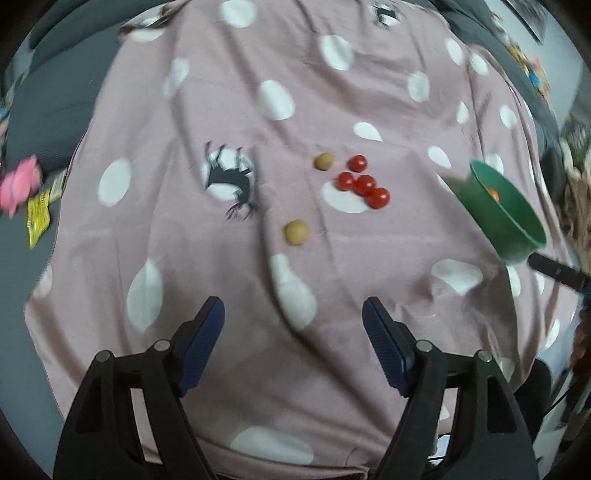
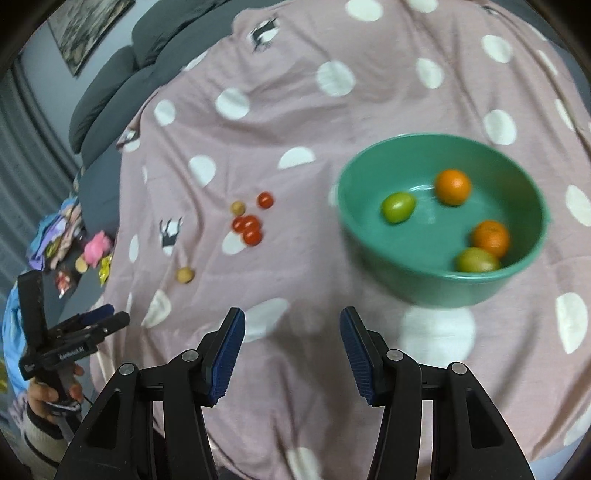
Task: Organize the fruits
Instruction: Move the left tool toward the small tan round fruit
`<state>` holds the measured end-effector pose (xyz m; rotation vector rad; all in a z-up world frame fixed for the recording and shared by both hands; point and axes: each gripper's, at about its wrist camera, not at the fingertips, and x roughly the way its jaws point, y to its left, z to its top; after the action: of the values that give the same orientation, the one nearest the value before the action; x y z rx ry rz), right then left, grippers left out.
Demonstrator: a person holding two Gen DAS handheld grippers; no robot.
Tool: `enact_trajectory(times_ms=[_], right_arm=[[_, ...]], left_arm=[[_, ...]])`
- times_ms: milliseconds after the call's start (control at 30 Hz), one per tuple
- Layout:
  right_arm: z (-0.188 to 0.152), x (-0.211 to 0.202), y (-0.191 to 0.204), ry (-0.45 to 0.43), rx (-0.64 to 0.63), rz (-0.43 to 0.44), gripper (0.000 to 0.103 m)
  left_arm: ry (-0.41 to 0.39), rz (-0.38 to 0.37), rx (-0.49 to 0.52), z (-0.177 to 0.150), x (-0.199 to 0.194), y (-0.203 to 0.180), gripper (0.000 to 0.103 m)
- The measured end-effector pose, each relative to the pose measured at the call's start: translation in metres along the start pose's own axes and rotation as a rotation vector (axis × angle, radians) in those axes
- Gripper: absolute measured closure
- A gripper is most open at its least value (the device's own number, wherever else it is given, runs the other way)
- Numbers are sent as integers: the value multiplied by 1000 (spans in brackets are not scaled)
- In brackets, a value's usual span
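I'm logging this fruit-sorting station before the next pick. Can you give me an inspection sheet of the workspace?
Surface: pink polka-dot cloth, wrinkled.
Job's things: green bowl holds two oranges and two green fruits; four cherry tomatoes and two tan fruits lie loose on the cloth.
Clutter: pink toy and yellow wrapper off the cloth's edge.
Grippers: left gripper open, empty; right gripper open, empty.
Cables: nothing seen clearly.
Surroundings: grey sofa cushions, framed picture.

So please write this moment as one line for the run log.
left hand-held gripper open, empty | right hand-held gripper open, empty | green bowl: two oranges, two green fruits | on cloth: four red tomatoes, two tan fruits
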<state>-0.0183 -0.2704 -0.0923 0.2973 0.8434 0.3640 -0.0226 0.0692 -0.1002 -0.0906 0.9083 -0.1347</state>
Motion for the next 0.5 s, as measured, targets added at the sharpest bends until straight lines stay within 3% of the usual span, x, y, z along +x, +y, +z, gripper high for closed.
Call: enact_trajectory(times_ms=[267,500], right_arm=[[-1,31,45,86,-98,55,49],[4,51,64,121,-149,86,49]], left_arm=[[-3,-64,-10,-10,1,4,29],[-10,-149,21,8,16,-3,36]])
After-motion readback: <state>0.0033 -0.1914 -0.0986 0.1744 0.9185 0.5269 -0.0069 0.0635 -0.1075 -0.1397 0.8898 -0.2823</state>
